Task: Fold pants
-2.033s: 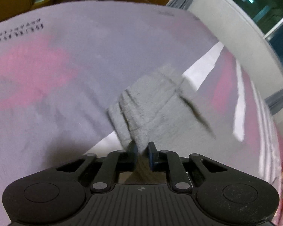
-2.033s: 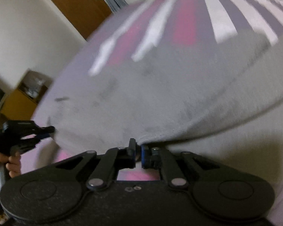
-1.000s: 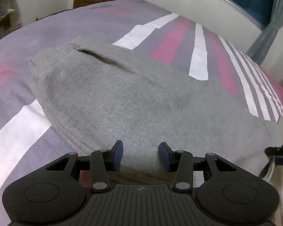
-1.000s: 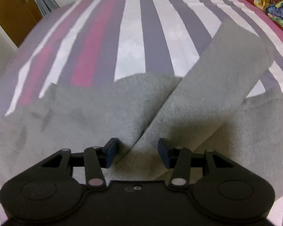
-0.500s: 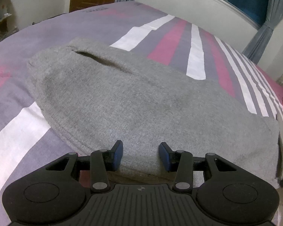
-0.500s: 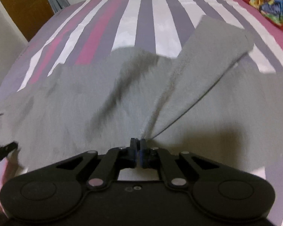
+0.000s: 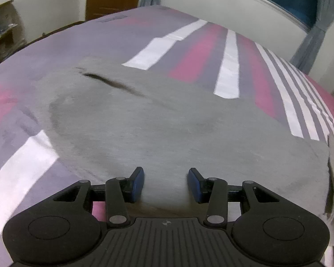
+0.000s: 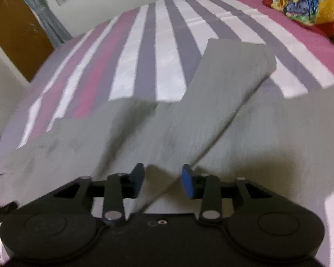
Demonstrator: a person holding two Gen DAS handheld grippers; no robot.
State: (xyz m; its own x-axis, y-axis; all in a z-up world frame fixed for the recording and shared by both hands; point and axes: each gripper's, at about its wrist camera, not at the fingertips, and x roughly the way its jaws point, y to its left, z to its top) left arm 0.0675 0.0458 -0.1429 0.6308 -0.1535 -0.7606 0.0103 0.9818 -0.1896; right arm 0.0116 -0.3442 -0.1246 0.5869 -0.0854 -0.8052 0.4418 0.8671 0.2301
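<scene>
Left wrist view: grey pants (image 7: 167, 129) lie flat on the striped bedsheet (image 7: 229, 71), dark pocket slit toward the far left. Our left gripper (image 7: 165, 184) is spread, holding nothing, over the near hem. Right wrist view: one leg panel (image 8: 222, 93) lies folded diagonally across the pants, and our right gripper (image 8: 162, 181) is spread too, straddling its near edge. For a clean fold we'd pinch both layers at the edge and keep the hems aligned. Beyond the pants the sheet offers room; a colourful pillow (image 8: 300, 0) sits far right.
</scene>
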